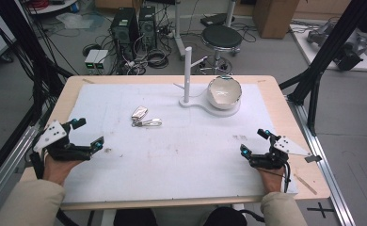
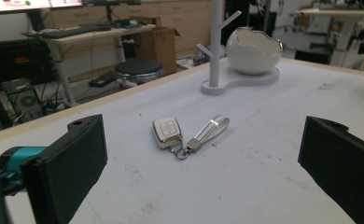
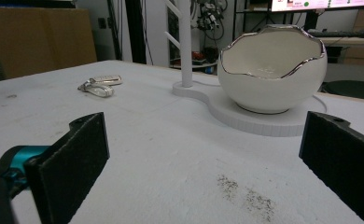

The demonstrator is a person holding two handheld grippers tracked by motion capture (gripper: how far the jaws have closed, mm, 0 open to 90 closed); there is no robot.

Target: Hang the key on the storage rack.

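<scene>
Resting at mat (image 1: 125,165) edges, both grippers gaped wide, held nothing: left gripper (image 1: 88,133) at 8 o'clock, right gripper (image 1: 254,142) at 4 o'clock. Key fob (image 1: 139,112) with strap (image 1: 149,123) lay flat near centre, 11 o'clock side, well apart from both. Bowl (image 1: 224,92) sat on stand (image 1: 187,75) base at 1 o'clock.

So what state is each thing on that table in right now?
Left gripper: open, holding nothing.
Right gripper: open, holding nothing.
Car key: lying flat, strap attached, untouched.
Bowl: upright on the stand's base, looks empty.
Stand: upright, nothing hanging on its pegs.
</scene>
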